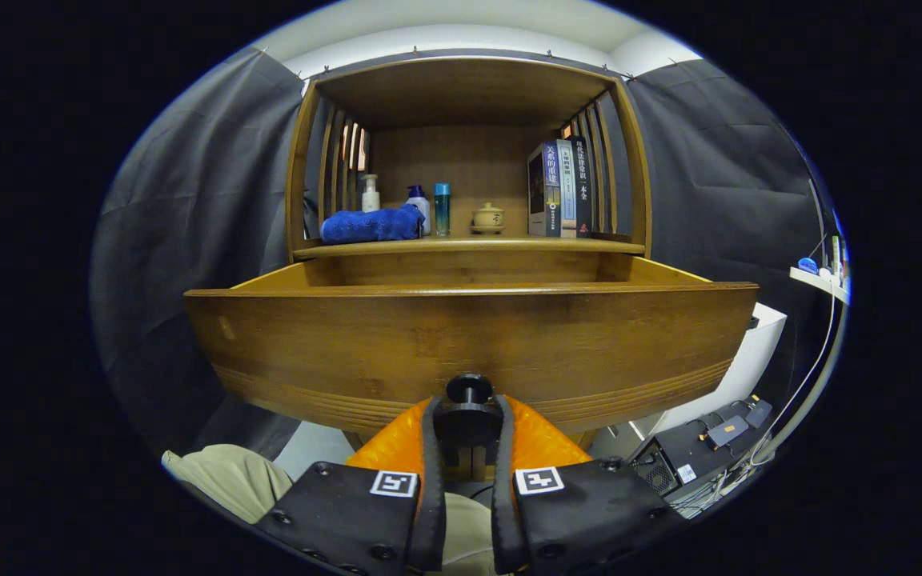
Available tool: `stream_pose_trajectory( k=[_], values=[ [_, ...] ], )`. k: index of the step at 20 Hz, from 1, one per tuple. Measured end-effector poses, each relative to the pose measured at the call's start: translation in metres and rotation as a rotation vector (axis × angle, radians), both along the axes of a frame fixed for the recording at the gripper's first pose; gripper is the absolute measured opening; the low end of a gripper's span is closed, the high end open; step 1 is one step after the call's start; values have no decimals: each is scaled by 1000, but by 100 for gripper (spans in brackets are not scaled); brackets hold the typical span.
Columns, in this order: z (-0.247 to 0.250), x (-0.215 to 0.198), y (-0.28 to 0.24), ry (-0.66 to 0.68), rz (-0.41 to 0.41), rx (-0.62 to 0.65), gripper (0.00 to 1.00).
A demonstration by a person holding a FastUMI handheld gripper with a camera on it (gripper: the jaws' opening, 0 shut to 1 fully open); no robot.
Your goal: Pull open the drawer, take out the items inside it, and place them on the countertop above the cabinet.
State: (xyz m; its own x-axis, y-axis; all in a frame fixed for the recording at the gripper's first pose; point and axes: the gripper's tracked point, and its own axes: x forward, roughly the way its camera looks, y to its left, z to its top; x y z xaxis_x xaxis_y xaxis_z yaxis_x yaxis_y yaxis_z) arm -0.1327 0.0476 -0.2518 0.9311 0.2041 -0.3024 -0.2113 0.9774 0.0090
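The wooden drawer stands pulled out toward me, its front panel close ahead. My gripper is shut on the drawer's black knob, with both orange-backed fingers pressing on it from either side. The drawer's inside is hidden behind the front panel, so its contents cannot be seen. Above it runs the cabinet's countertop, which carries a rolled blue towel, a white pump bottle, a blue-capped bottle, a teal bottle, a small lidded pot and upright books.
Wooden slatted sides and a top board frame the shelf space over the countertop. A white box and black electronics with cables lie to the lower right. A person's beige trouser leg is at the lower left.
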Motion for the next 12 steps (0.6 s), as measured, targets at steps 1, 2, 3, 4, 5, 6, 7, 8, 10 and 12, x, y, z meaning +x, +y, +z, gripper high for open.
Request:
stream_pose_trajectory(
  k=[1, 2, 3, 4, 5, 6, 7, 8, 10, 12],
  values=[
    [1, -2, 0, -2, 3, 1, 31],
    [0, -4, -1, 0, 5, -6, 31],
    [1, -4, -1, -9, 5, -4, 31],
    [1, -3, 0, -7, 6, -3, 31],
    [0, -4, 0, -12, 4, 2, 31],
    [1, -3, 0, -11, -4, 9, 31],
    [1, -4, -1, -9, -11, 11, 34],
    [0, -4, -1, 2, -13, 11, 38],
    [0, -5, -2, 42, -26, 17, 47],
    [15, -4, 0, 31, -31, 28, 51]
  ],
)
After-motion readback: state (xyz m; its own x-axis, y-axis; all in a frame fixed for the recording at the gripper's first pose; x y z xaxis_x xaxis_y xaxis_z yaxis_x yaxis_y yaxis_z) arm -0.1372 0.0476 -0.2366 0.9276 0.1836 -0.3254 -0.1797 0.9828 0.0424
